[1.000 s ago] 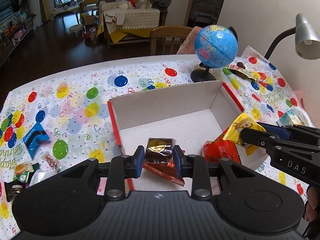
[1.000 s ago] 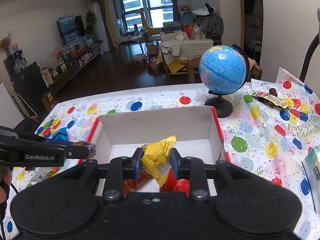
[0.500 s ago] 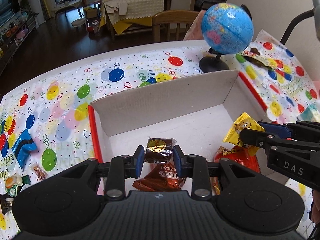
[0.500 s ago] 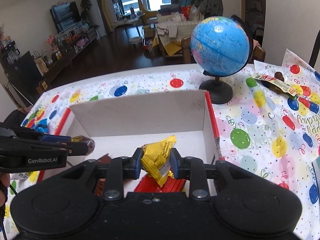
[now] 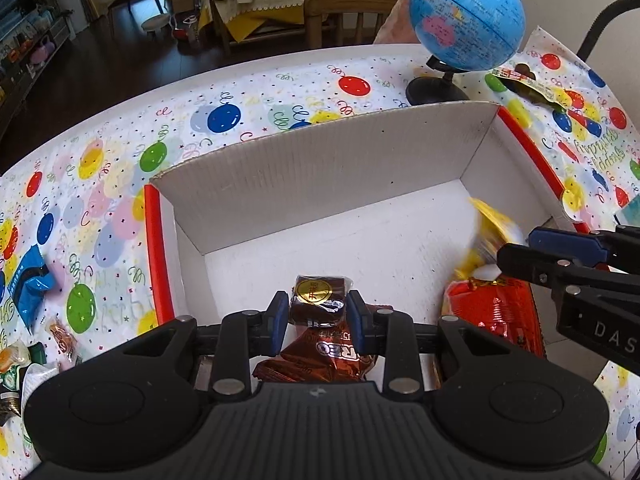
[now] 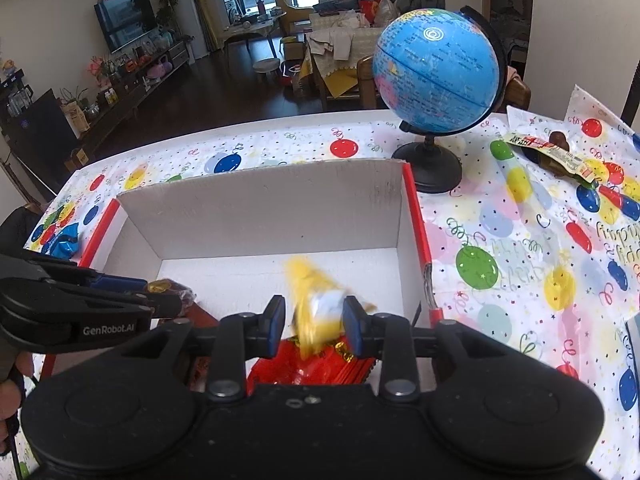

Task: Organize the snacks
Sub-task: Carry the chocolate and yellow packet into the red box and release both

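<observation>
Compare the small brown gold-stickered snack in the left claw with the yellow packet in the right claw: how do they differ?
The brown gold-stickered snack is dark, squarish and sharp in view; the yellow packet is bright and motion-blurred. The brown snack sits pinched between the left claw's pads, while the right claw's pads stand apart, the yellow packet apparently dropping. Both are over the white cardboard box.

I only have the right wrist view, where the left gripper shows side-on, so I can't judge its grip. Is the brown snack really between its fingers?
Observer: Yes. The brown snack sits clamped in the left gripper, over the box.
Operator: What lies under it?
Observer: A brown packet printed "REO", on the box floor.
Operator: Anything outside, on that side?
Observer: Small snacks on the tablecloth, nearer than the blue packet.
</observation>
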Available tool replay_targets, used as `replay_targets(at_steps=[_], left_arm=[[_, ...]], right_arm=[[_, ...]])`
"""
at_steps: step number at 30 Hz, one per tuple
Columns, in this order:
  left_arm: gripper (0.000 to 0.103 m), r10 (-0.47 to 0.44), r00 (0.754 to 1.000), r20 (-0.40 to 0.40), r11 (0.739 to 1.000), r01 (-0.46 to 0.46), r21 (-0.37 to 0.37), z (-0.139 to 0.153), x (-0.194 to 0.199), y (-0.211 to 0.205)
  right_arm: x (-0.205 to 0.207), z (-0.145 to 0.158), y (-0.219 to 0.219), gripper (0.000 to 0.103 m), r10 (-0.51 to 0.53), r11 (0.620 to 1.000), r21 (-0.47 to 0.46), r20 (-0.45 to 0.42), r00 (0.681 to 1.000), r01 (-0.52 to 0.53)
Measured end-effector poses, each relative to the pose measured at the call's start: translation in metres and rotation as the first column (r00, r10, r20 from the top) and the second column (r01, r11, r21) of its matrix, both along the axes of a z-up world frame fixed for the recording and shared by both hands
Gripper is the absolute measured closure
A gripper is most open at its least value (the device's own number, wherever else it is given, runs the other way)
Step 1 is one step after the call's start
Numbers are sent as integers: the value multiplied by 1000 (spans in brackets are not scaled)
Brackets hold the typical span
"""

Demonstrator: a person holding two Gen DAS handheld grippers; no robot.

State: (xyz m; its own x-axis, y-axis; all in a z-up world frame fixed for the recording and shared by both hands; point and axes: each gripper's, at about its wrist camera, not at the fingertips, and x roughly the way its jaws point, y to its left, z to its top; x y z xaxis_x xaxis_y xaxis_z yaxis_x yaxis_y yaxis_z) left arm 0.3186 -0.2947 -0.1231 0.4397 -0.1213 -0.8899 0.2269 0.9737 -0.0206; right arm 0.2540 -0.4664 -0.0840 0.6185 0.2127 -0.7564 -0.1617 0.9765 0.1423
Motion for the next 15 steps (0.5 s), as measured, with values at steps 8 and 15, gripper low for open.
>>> replay_targets(at_steps=[8,15], left_arm=[[72,17,1000,3,1000,-17,-19,7,-9,3],[48,26,998,51,998,-23,-54,26,-25,10]], right_arm=[[-8,5,-3,69,3,1000,17,8,1000,-3],[-23,16,-5,58,2,1000,23,30,1000,-3]])
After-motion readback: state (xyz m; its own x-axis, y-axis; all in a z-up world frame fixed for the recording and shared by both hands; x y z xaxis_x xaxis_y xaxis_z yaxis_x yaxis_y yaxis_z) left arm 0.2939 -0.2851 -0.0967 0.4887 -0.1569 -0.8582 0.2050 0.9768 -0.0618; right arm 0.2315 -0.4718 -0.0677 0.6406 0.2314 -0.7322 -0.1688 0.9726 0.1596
